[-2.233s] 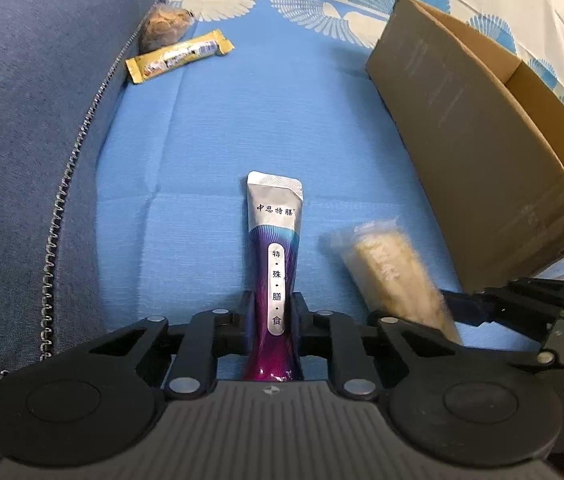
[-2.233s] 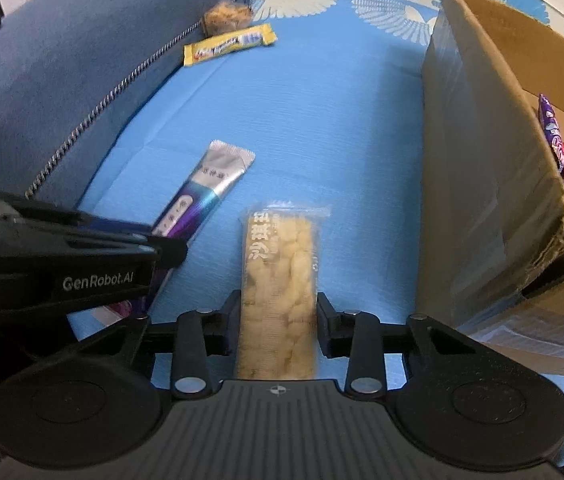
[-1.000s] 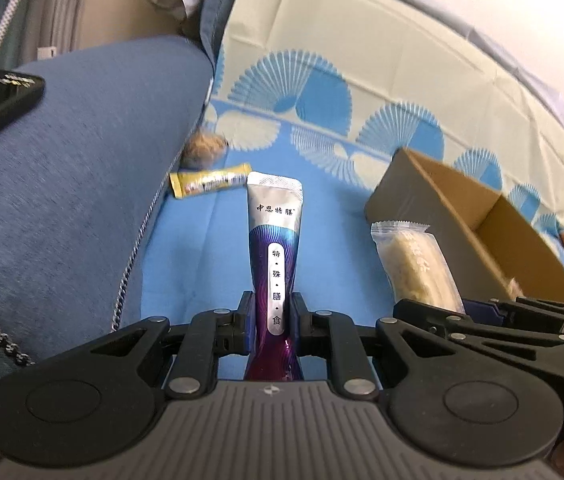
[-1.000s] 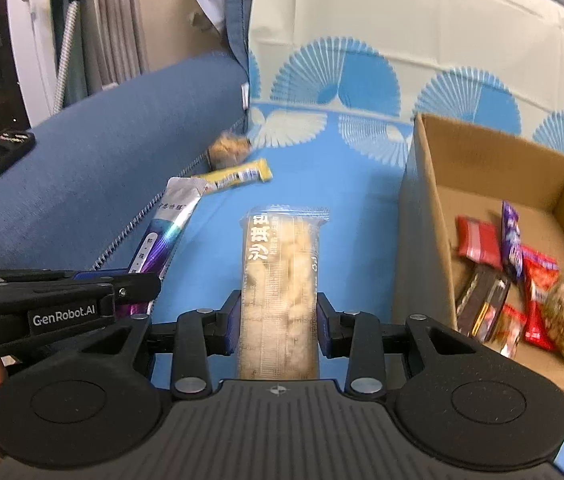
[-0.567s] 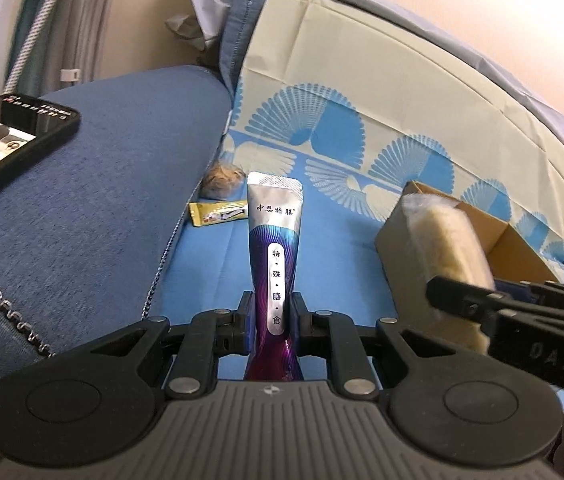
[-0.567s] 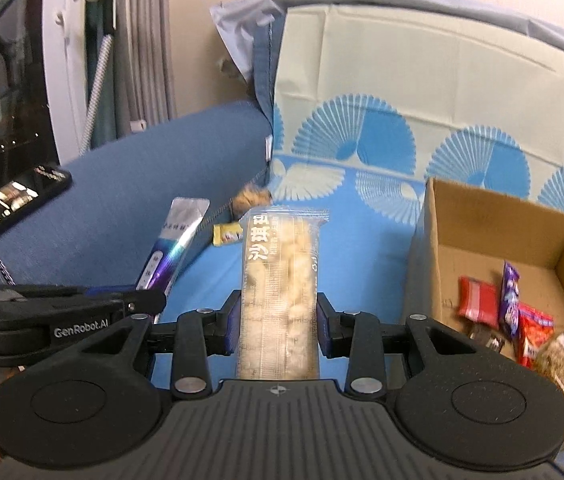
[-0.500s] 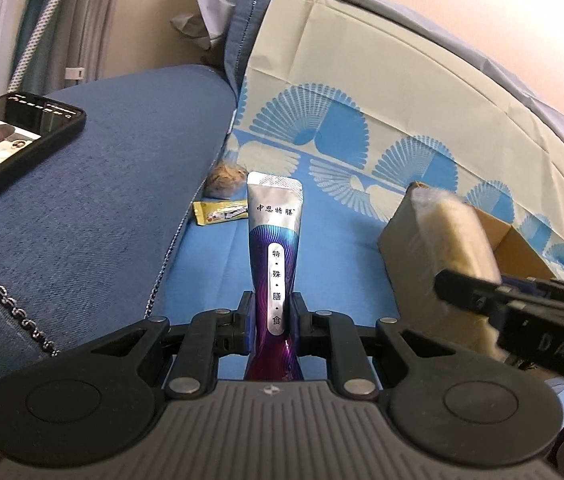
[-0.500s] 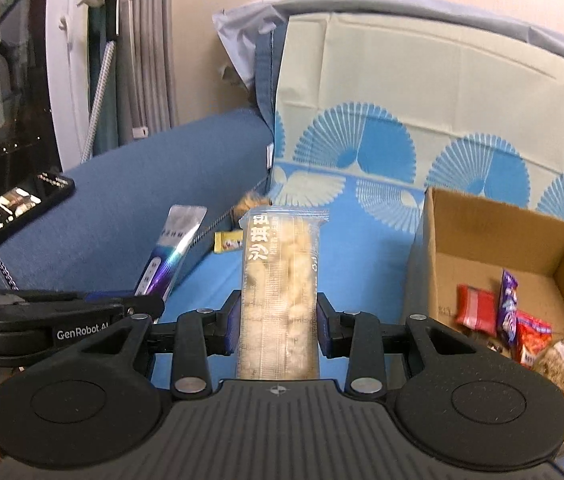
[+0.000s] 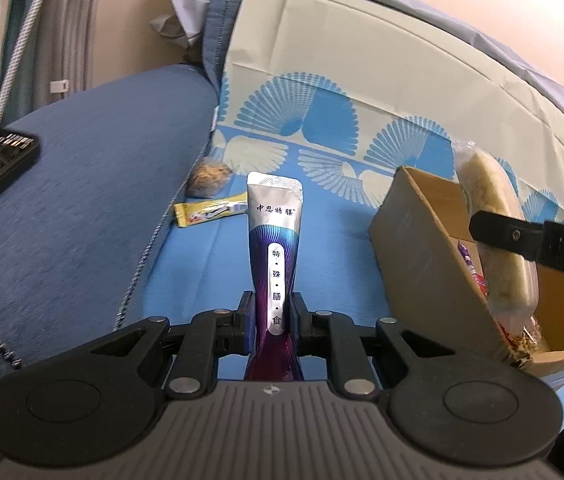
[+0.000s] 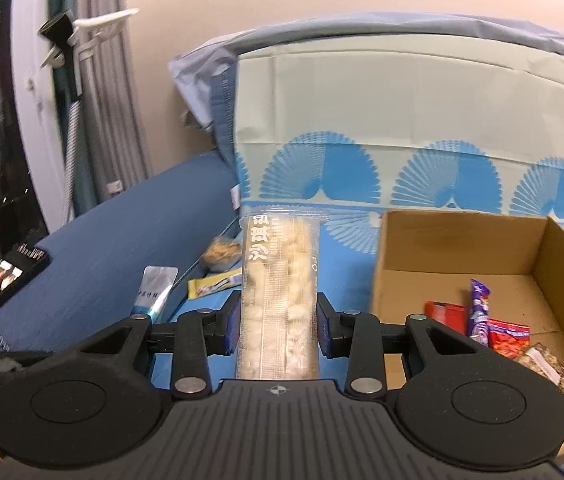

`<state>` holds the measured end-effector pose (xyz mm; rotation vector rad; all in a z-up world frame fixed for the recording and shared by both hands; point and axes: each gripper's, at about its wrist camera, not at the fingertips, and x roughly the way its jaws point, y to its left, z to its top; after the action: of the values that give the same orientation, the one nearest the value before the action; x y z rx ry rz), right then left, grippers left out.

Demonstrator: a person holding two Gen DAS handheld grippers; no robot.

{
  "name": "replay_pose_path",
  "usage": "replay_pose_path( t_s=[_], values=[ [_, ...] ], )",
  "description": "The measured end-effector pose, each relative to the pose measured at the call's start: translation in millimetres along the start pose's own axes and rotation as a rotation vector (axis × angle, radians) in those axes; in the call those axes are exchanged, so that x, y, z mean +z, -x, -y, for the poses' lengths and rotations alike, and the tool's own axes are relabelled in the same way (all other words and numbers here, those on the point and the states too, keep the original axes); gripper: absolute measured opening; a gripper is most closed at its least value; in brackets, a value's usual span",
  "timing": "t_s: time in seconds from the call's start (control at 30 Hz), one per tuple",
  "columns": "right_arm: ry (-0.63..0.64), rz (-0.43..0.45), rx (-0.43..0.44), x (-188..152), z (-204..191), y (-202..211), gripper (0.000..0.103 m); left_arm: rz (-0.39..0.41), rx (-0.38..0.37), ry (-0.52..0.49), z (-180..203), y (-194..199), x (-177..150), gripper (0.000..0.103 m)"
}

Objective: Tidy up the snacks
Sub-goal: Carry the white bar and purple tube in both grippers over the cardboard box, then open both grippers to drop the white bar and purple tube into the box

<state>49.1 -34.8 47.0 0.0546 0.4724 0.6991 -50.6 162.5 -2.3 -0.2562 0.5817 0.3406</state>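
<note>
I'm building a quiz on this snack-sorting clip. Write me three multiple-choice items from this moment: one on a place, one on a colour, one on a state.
1. Where does the yellow bar lie?
A. in the cardboard box
B. on the blue cover beside the round cookie
C. on the phone

2. What colour is the lower part of the pouch in the left gripper?
A. purple
B. green
C. orange

3. What is the right gripper doing?
A. standing open and empty
B. clamping the clear-wrapped pastry
C. gripping the box wall

Answers: 1 B, it rests by the cookie near the cushion edge. 2 A, purple below a silver top. 3 B, both pads press the pastry.
</note>
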Motion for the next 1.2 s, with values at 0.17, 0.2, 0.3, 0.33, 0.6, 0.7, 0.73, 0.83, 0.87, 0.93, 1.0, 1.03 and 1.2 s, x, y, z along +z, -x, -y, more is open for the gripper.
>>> replay_pose_path(
  t_s=[0.17, 0.2, 0.3, 0.33, 0.6, 0.7, 0.73, 0.83, 0.87, 0.93, 1.0, 1.03, 1.2],
  values=[
    [-0.078, 0.016, -0.034, 5, 24, 3, 0.038, -0.003, -0.011, -0.042, 26, -6, 7, 0.018],
    [-0.092, 0.018, -0.038, 6, 28, 4, 0.038, -0.003, -0.013, -0.051, 32, -7, 9, 0.018],
    [-0.138, 0.031, -0.058, 9, 42, 6, 0.038, -0.002, -0.020, -0.073, 48, -9, 12, 0.018],
    [-0.151, 0.037, -0.065, 10, 46, 7, 0.038, -0.001, -0.024, -0.083, 54, -10, 13, 0.018],
    [-0.236, 0.074, -0.128, 14, 77, 19, 0.038, 0.024, -0.078, -0.138, 108, -21, 34, 0.018],
    [-0.267, 0.085, -0.158, 14, 91, 24, 0.038, 0.035, -0.103, -0.157, 132, -29, 44, 0.018],
    [-0.280, 0.091, -0.168, 14, 96, 26, 0.038, 0.040, -0.111, -0.161, 139, -31, 47, 0.018],
    [-0.308, 0.111, -0.205, 14, 109, 31, 0.038, 0.053, -0.141, -0.171, 163, -39, 57, 0.018],
    [-0.318, 0.115, -0.216, 14, 114, 33, 0.038, 0.059, -0.151, -0.176, 171, -41, 61, 0.018],
    [-0.338, 0.121, -0.235, 14, 122, 34, 0.038, 0.070, -0.170, -0.186, 186, -46, 68, 0.018],
    [-0.356, 0.125, -0.252, 14, 129, 36, 0.038, 0.076, -0.190, -0.192, 198, -50, 75, 0.020],
    [-0.365, 0.122, -0.263, 14, 133, 36, 0.039, 0.075, -0.203, -0.192, 203, -53, 78, 0.021],
    [-0.382, 0.082, -0.349, 10, 140, 31, 0.069, 0.082, -0.213, -0.167, 207, -58, 83, 0.030]
  ],
)
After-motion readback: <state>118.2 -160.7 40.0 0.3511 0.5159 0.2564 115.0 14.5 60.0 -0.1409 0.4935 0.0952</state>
